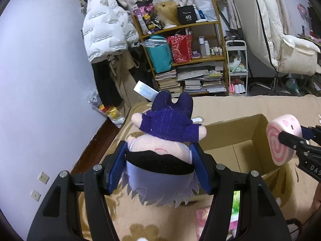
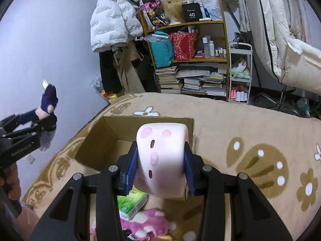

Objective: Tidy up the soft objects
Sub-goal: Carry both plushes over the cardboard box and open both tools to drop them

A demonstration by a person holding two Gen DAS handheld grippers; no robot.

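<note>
1. The left gripper [image 1: 159,165] has its blue-padded jaws clamped on the head of a small plush doll [image 1: 160,156] with pale lilac hair, a black blindfold band and a dark purple knitted outfit; the head sits squarely between the jaws, one pad on each side.
2. The doll hangs upside down in that grip: its hair fringe points back toward the camera, while the purple body and legs stick out beyond the jaw tips, with a white fabric tag [image 1: 144,91] at the far end.
3. The right gripper [image 2: 160,165] has its jaws closed on a soft pink-and-white swirl-roll cushion [image 2: 162,160] with pink spots and small dark slits on its rim; the cushion fills the gap between the jaws and bulges out past their tips.
4. In the left wrist view the same cushion appears at the right edge, showing its pink spiral face, held off the bed.
5. An open brown cardboard box [image 2: 106,138] stands on the tan flower-patterned blanket [image 2: 250,124] just beyond and below both pairs of jaws.
6. Below the right jaws lie a green-and-white packet [image 2: 132,203] and a bright pink fluffy plush [image 2: 146,224].
</note>
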